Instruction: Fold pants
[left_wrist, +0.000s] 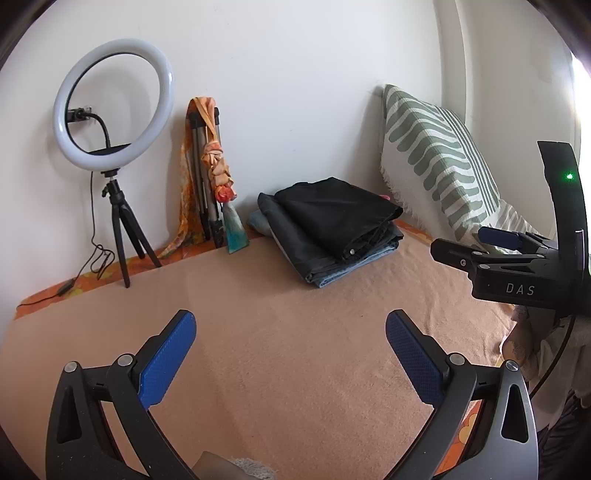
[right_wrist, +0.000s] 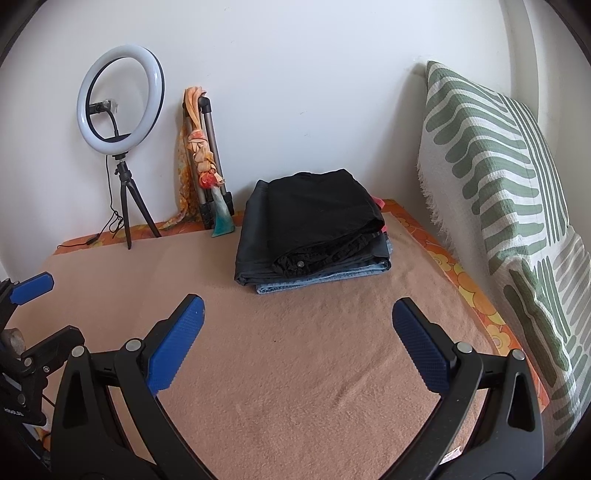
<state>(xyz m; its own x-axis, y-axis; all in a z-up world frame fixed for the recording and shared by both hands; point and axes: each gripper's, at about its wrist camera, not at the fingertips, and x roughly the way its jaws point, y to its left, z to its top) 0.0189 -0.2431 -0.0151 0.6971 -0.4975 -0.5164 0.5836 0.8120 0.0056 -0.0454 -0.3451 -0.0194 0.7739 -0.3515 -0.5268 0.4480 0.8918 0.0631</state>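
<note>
A stack of folded pants (left_wrist: 332, 225) lies at the far side of the peach blanket (left_wrist: 277, 332), black pairs on top and light blue jeans at the bottom; it also shows in the right wrist view (right_wrist: 314, 229). My left gripper (left_wrist: 290, 332) is open and empty, hovering over bare blanket well short of the stack. My right gripper (right_wrist: 298, 321) is open and empty, also short of the stack. The right gripper's body (left_wrist: 517, 266) shows at the right edge of the left wrist view; the left gripper's finger (right_wrist: 31, 288) shows at the left edge of the right wrist view.
A ring light on a small tripod (left_wrist: 114, 155) stands at the back left with its cable trailing. A folded tripod draped with an orange scarf (left_wrist: 207, 173) leans on the wall. A green-striped pillow (right_wrist: 498, 184) stands along the right edge.
</note>
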